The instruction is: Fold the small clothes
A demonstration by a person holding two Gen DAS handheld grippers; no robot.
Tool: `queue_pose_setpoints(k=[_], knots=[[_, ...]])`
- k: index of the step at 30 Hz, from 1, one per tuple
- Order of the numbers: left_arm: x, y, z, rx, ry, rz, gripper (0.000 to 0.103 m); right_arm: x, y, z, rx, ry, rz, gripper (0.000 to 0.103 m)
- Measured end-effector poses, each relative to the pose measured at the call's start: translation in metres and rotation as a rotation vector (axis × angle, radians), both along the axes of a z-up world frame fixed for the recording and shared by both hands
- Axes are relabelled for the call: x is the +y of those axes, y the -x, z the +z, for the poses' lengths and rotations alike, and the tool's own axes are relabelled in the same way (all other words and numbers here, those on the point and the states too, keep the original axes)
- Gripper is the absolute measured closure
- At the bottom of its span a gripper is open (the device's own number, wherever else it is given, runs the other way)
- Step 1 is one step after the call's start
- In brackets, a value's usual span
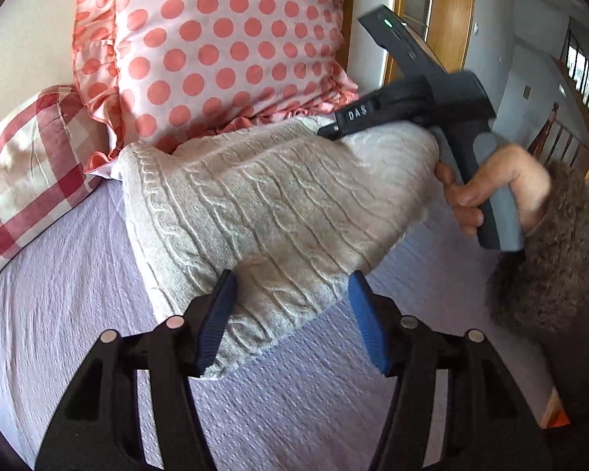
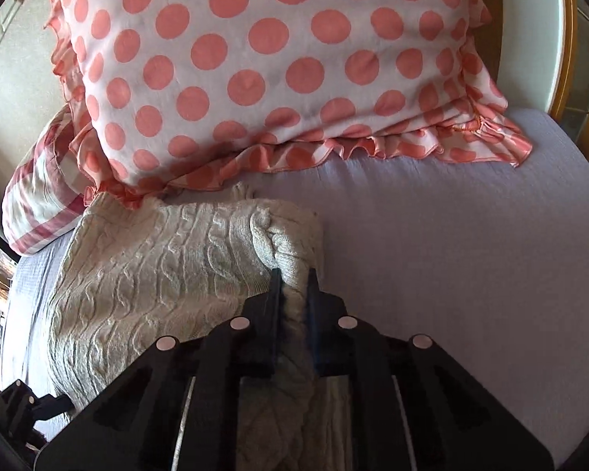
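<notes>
Soft daylight, mild shadows, strong fisheye bending, dark vignetted corners, sharp focus

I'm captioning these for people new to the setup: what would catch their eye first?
The big polka-dot pillow at the head of the bed dominates both views. In front of it, a cream cable-knit sweater lies on the lavender bedspread. The right tongs are clamped on a bunched edge of it, while the left tongs hang open over its near end.
</notes>
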State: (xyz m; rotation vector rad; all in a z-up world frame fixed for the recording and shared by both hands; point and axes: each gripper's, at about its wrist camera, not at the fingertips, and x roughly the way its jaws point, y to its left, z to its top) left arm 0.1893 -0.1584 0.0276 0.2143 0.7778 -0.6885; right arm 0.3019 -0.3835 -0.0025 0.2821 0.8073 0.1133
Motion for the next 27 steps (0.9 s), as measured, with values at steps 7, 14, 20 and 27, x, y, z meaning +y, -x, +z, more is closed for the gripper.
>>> queue_pose_setpoints(k=[7, 14, 20, 27], knots=[[0.086, -0.071, 0.013, 0.249, 0.310, 0.223, 0.029, -0.045, 0.041, -0.009, 0.067, -0.391, 0.079, 0.004], [0.079, -0.098, -0.034, 0.522, 0.456, 0.186, 0.024, -0.042, 0.043, -0.048, 0.141, -0.549, 0.135, 0.031], [0.088, -0.091, -0.036, 0.518, 0.498, 0.178, 0.056, -0.021, 0.048, -0.049, 0.093, -0.619, 0.185, 0.065], [0.181, -0.047, -0.004, 0.387, 0.466, 0.258, 0.059, 0.072, 0.050, -0.035, 0.081, -0.474, 0.395, 0.069]])
